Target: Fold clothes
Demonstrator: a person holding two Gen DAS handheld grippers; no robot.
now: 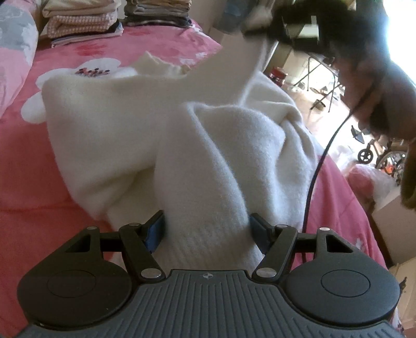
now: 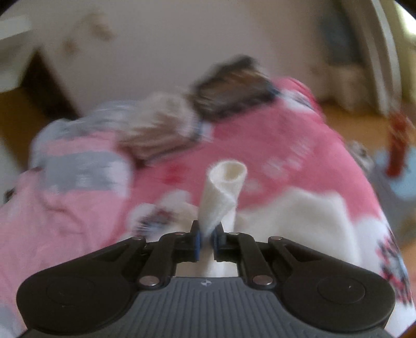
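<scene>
White knit sweater (image 1: 145, 124) lies bunched across the pink bed (image 1: 33, 228), filling the middle of the left view. Our left gripper (image 1: 206, 228) has its fingers clamped on a thick ribbed fold at lower centre; our right gripper (image 2: 207, 235) pinches a thin cuff nearly closed, its end curling upward. We judge the thin cuff could slip if pulled hard. Bed edge drops off at right; folded stacks (image 1: 85, 23) crowd the upper left; lower left lies free.

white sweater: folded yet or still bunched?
Bunched. The white sweater lies rumpled on the pink bedspread, one part between the left gripper fingers.
</scene>
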